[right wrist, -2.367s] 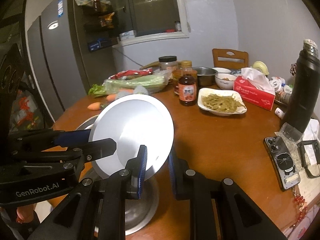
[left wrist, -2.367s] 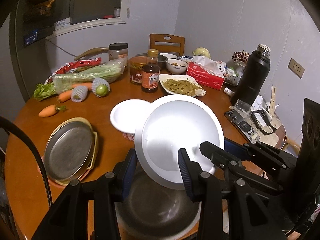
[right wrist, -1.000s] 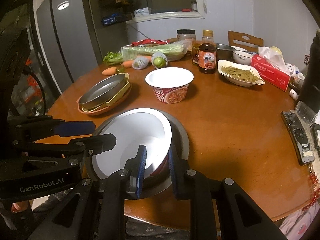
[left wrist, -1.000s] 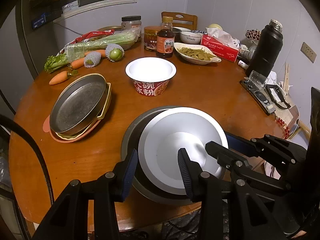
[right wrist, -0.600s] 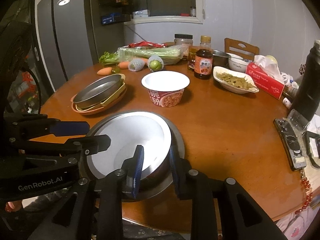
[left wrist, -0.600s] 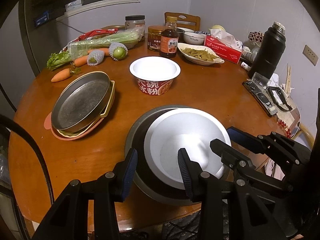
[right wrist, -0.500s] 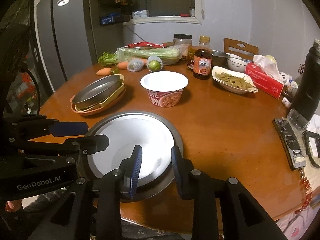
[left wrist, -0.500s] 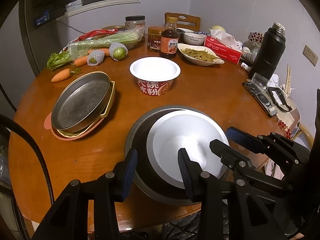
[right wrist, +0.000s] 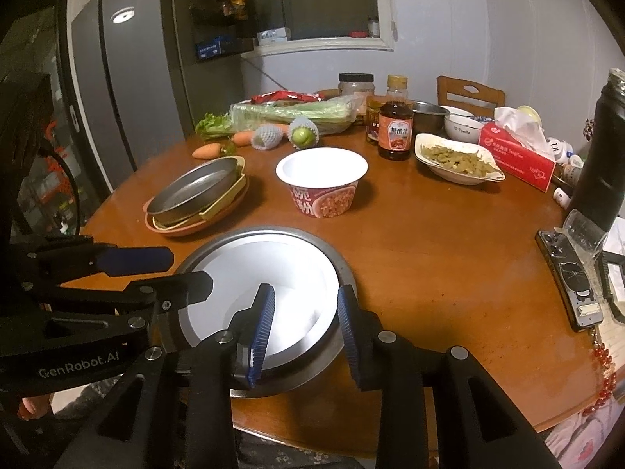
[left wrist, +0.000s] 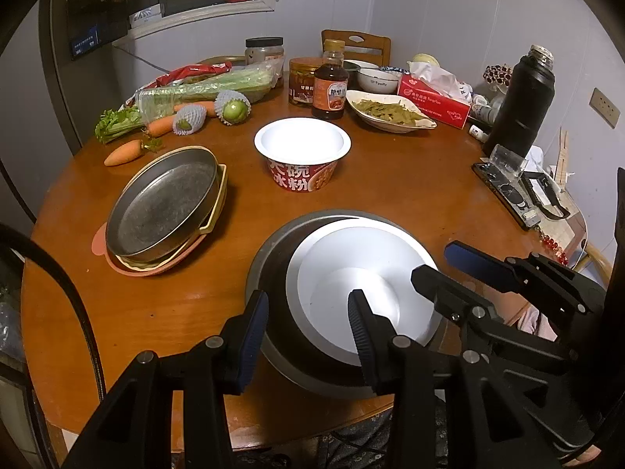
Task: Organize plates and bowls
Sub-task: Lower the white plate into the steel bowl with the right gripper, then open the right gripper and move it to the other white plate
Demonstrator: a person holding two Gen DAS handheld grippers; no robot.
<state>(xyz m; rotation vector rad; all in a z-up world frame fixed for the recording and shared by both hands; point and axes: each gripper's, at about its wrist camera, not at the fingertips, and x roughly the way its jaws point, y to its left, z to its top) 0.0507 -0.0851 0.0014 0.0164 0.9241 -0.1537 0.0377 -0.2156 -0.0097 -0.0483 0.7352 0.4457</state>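
A white bowl [left wrist: 363, 273] lies nested in a grey metal plate [left wrist: 273, 269] at the table's near edge; both also show in the right wrist view, the bowl [right wrist: 273, 273] inside the plate [right wrist: 343, 269]. My left gripper [left wrist: 308, 328] is open, its jaws astride the plate's near rim. My right gripper [right wrist: 304, 324] is open, its jaws either side of the bowl's rim without gripping it. A red instant-noodle bowl [left wrist: 302, 156] stands mid-table. A metal pan stacked on plates [left wrist: 164, 207] lies at the left.
Carrots [left wrist: 123, 152], celery [left wrist: 203, 86], wrapped fruit [left wrist: 232, 107], a sauce bottle [left wrist: 331, 90], jars, a dish of greens [left wrist: 386, 113], a tissue box [left wrist: 433, 97], a black flask [left wrist: 519, 105] and a phone [left wrist: 508, 195] ring the round wooden table [left wrist: 410, 191].
The right gripper lowered the white bowl into the grey plate, then opened and let it go. The left gripper stayed open beside it.
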